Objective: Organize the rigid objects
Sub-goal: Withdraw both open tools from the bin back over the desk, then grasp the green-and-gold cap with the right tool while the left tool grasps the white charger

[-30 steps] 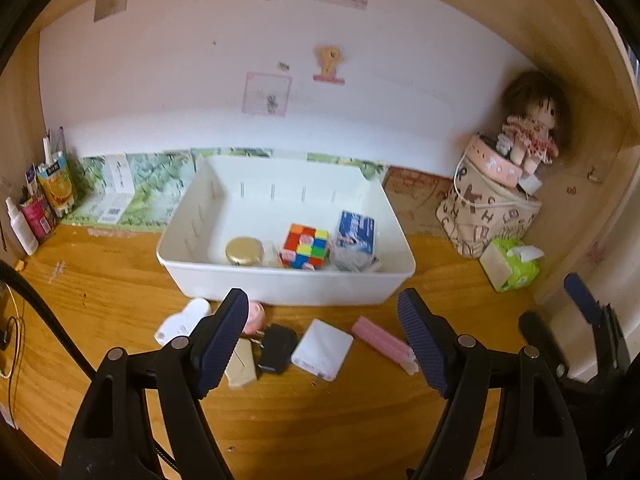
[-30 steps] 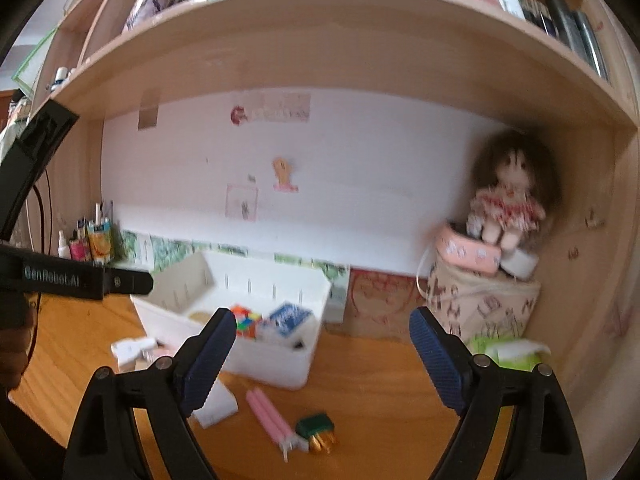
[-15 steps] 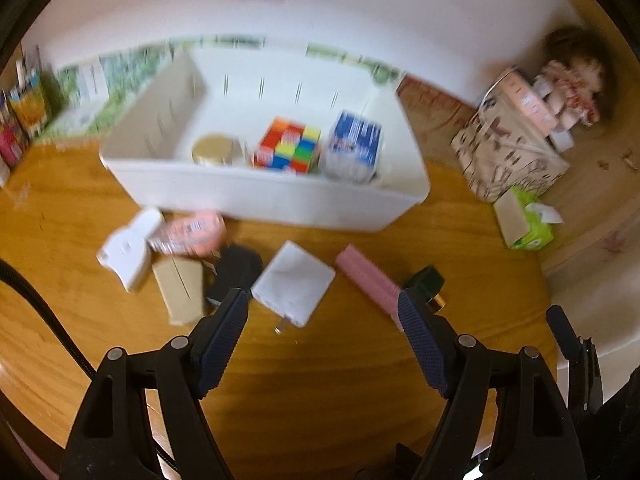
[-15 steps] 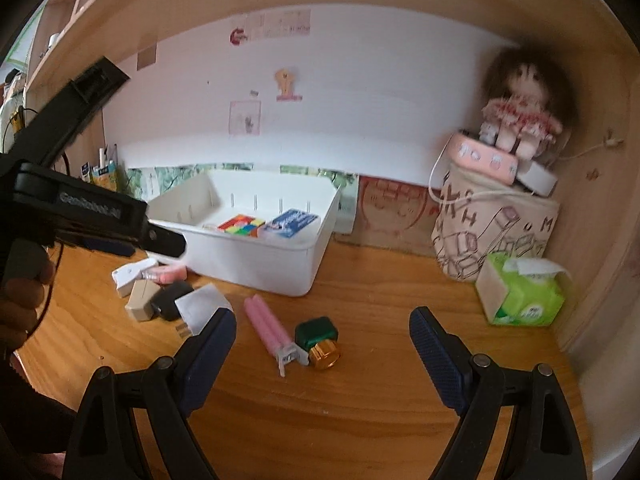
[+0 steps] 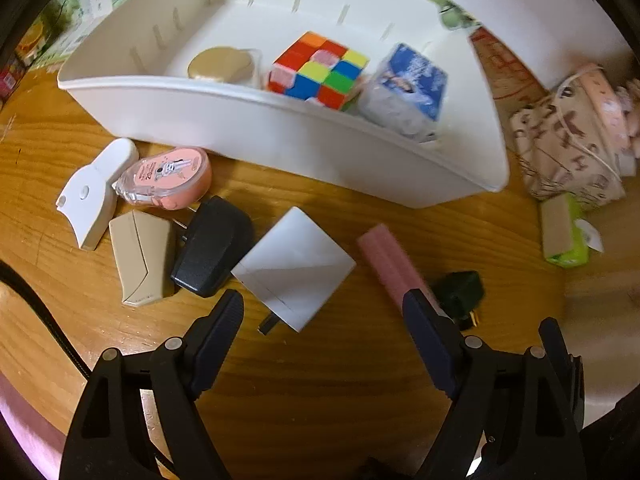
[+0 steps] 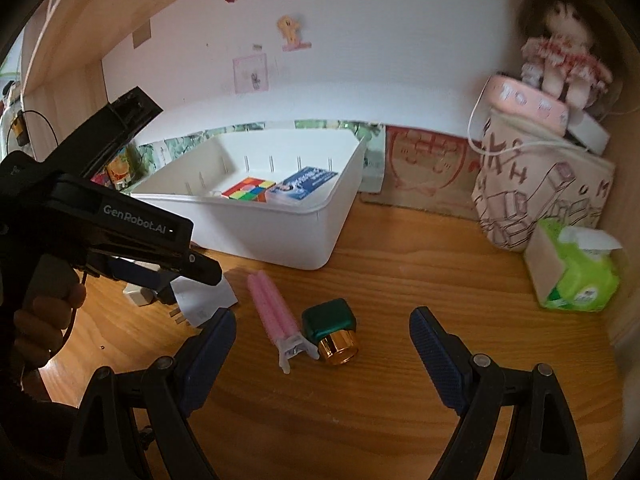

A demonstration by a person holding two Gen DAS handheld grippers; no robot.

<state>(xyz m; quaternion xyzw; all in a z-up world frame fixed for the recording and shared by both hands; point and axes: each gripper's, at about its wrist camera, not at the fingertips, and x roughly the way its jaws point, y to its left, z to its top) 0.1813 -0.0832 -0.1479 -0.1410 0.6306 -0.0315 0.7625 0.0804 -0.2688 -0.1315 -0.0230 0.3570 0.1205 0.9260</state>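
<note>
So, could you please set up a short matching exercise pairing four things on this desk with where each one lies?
Things:
1. puzzle cube
2. white charger
3. green tissue pack
4. green bottle

Places:
A. on the desk, far right, beside the patterned bag
B. inside the white bin
C. on the desk, touching the pink tube
D. on the desk, just ahead of the left gripper, whose jaws are opening with nothing between them

Pairs: 1-B, 2-D, 3-A, 4-C
</note>
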